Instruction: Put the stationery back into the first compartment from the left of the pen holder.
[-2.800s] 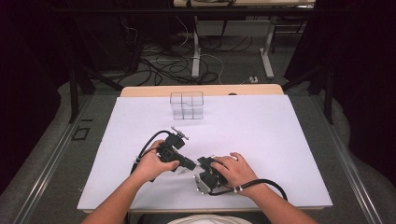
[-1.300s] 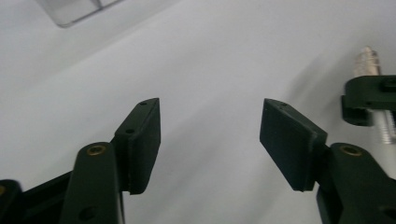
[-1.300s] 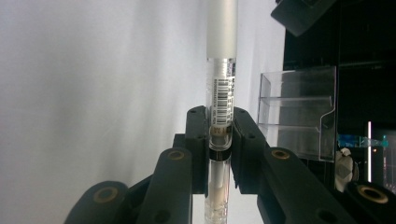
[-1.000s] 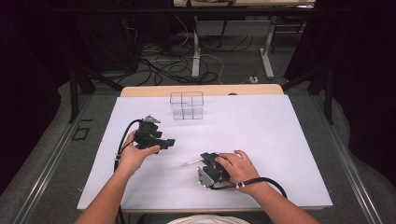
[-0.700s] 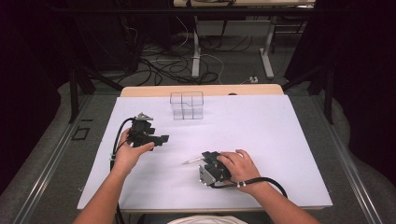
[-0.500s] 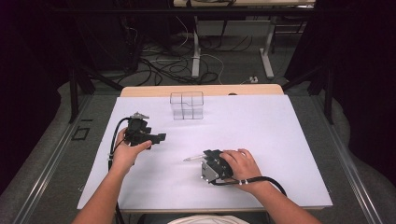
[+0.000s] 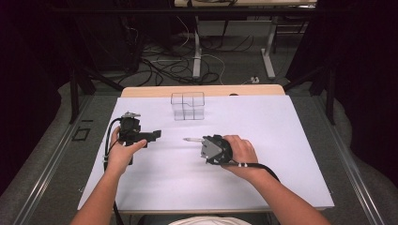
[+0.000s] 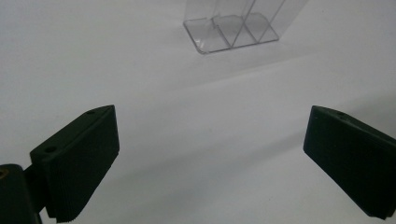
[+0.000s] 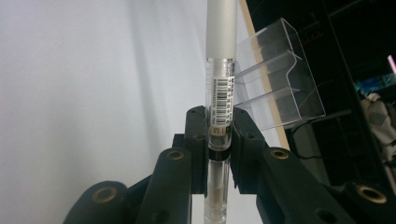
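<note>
Lying clamped between the right gripper's (image 7: 202,140) jaws, a clear pen (image 9: 218,93) with frosted cap and barcode label points left over the white table (image 7: 281,154), near a clear divided organizer (image 7: 187,105). Cables cross the dark floor beyond. The left gripper (image 7: 155,134), jaws wide, has drifted left.

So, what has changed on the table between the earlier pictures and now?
The left claw left the pen, moved away to the left and stands open. The right claw, shut on the pen, carried it slightly toward the clear organizer. The organizer stayed in place.
</note>
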